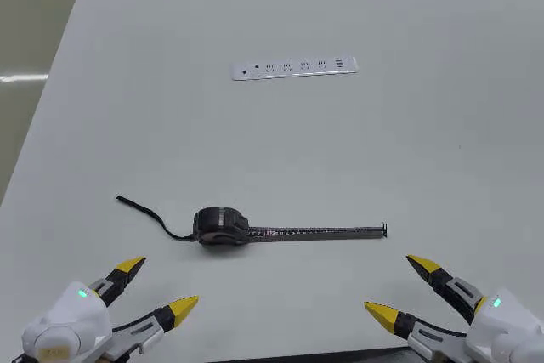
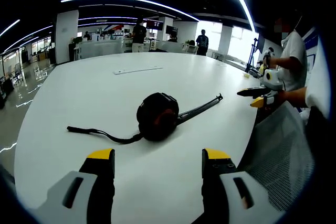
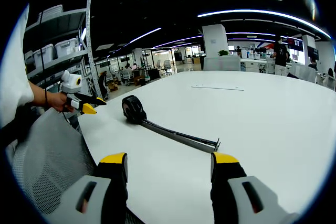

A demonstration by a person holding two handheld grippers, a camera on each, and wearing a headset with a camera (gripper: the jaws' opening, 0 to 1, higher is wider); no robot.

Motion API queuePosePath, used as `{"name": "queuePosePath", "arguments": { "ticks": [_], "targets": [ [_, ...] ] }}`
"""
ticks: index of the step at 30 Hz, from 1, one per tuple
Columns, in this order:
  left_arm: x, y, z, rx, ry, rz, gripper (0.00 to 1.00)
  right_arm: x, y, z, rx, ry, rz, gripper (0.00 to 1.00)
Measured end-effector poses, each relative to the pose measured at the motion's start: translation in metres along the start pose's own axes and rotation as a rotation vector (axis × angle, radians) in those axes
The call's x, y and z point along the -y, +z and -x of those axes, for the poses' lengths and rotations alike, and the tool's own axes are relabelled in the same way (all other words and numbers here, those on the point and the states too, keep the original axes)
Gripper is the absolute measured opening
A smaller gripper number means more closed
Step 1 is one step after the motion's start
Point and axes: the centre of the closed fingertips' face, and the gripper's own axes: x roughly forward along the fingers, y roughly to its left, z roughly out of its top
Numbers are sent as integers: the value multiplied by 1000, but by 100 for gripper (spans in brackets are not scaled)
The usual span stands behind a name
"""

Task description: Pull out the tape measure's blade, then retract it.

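**White workbench: tape measure lying free, blade out, both grippers clear of it**

White workbench (image 1: pixel 425 150), matte, in an open-plan office with strip lights overhead. People (image 2: pixel 139 31) stand at the far end of the room in the left gripper view, and shelving (image 3: pixel 58 51) with storage bins shows at the left of the right gripper view.

1. Tape measure (image 1: pixel 221 227): black case, lying on the bench near the person's edge, left of centre in the head view.
2. Blade (image 1: pixel 319 232): extended from the case toward the right, flat on the surface. Its end hook (image 1: pixel 384 229) rests on the bench.
3. Strap (image 1: pixel 144 212): black, trailing from the other side of the case, slack on the surface.
4. Power strip (image 1: pixel 295 67): white, well apart from the tape measure, toward the far side.
5. Left gripper (image 1: pixel 162 282): yellow-tipped jaws spread, nothing between them, near the case but apart from it.
6. Right gripper (image 1: pixel 395 285): jaws likewise spread and empty, near the end hook, not touching it.
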Motion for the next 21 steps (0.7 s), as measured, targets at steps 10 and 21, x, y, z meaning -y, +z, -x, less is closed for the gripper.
{"name": "queuePosePath", "arguments": {
  "ticks": [10, 21],
  "targets": [
    [-2, 0, 0, 3, 7, 10, 65, 0, 1, -2, -5, 15, 2, 64],
    [1, -1, 2, 1, 3, 4, 65, -1, 2, -4, -7, 21, 6, 64]
  ]
}}
